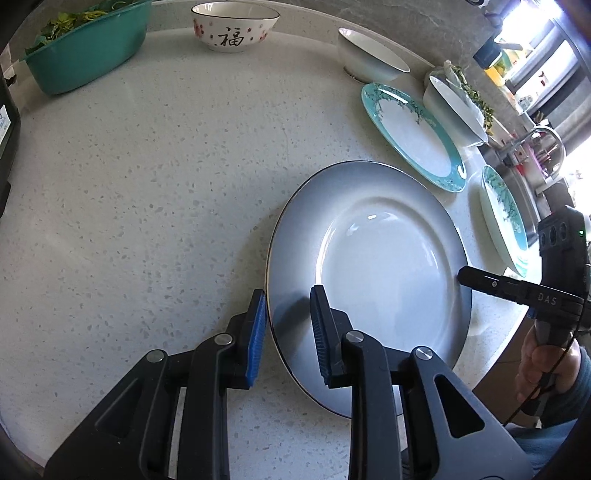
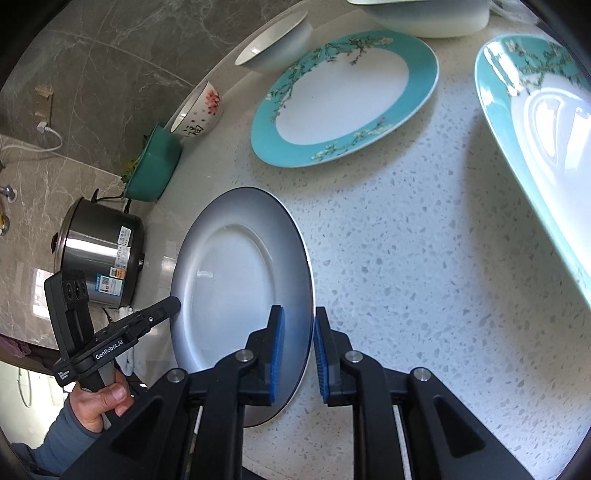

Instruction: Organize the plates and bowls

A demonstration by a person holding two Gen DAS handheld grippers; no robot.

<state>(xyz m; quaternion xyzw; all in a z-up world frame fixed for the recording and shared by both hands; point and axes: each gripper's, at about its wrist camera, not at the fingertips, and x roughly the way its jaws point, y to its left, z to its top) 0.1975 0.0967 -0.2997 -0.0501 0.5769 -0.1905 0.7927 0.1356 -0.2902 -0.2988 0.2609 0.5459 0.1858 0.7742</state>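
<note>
A grey-rimmed white plate (image 1: 373,266) (image 2: 240,288) lies flat on the speckled counter (image 1: 147,206). My left gripper (image 1: 288,328) is open, its jaws straddling the plate's near left rim with a gap. My right gripper (image 2: 298,343) is open and straddles the opposite rim; its tip shows in the left wrist view (image 1: 466,275). A teal-rimmed floral plate (image 1: 413,134) (image 2: 343,92) lies beyond. A second teal plate (image 1: 504,218) (image 2: 543,147) lies to the right. A white bowl (image 1: 369,55) (image 2: 275,42), a bowl with red flowers and a black character (image 1: 234,26) (image 2: 199,110) and another white bowl (image 1: 452,109) stand at the back.
A teal basin with greens (image 1: 85,48) (image 2: 153,170) sits at the back left. A steel rice cooker (image 2: 99,251) stands by the wall. A sink and faucet (image 1: 535,147) lie at the right. The counter edge runs along the right of the grey plate.
</note>
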